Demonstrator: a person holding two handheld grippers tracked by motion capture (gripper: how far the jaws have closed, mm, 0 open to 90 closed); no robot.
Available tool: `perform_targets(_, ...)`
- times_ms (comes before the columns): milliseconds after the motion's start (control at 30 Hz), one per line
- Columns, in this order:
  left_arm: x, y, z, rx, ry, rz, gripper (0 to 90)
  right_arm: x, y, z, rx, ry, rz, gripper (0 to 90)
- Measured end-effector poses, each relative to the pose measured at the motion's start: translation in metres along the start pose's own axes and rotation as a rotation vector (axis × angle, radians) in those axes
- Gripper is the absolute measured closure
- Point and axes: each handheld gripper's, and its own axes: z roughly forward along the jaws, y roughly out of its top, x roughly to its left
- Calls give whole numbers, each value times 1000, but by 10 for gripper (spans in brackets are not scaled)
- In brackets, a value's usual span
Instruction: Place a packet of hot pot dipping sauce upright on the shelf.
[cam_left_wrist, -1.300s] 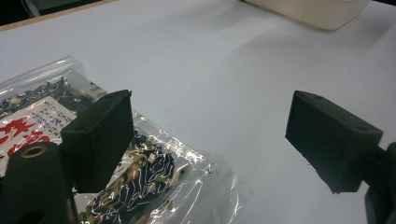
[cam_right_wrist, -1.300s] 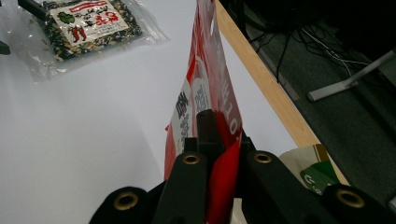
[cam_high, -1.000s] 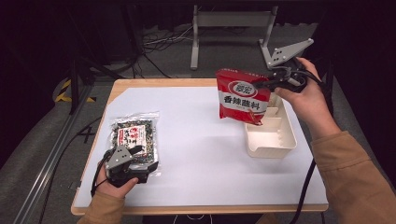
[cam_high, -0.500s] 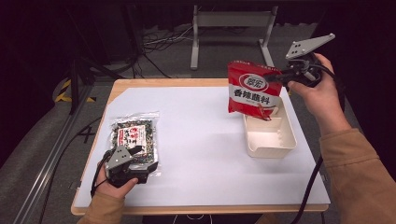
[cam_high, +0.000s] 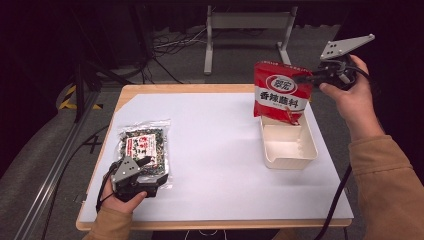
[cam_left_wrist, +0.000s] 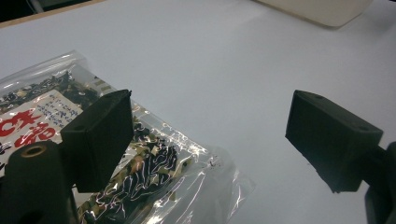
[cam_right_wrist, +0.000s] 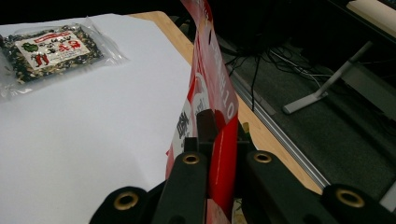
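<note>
The right hand-held gripper (cam_high: 300, 79) pinches the red packet (cam_high: 279, 95), which hangs upright, long axis vertical, over the tray (cam_high: 287, 147) near the counter's right edge; the left hand-held gripper (cam_left_wrist: 205, 140) gapes wide.

Light falls from above onto the white table (cam_high: 215, 150), which glows evenly bright, while the floor and everything beyond the table's far edge sink into near black. Shadows are soft and short: a faint one lies inside the cream tray (cam_high: 287, 145) near the right edge. The high view is slightly soft and grainy. In the left gripper view, glare streaks the clear spice bag (cam_left_wrist: 140, 168), and the close black jaws are a little blurred. In the right gripper view the red packet (cam_right_wrist: 217, 116) is sharp up close, the far corner of the table is softer, and the background is dim.
</note>
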Motion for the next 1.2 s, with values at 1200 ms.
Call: perform_targets(1200,0,-9,-13,12,37,-19,155,-24,-29,38,98,16,-48,882)
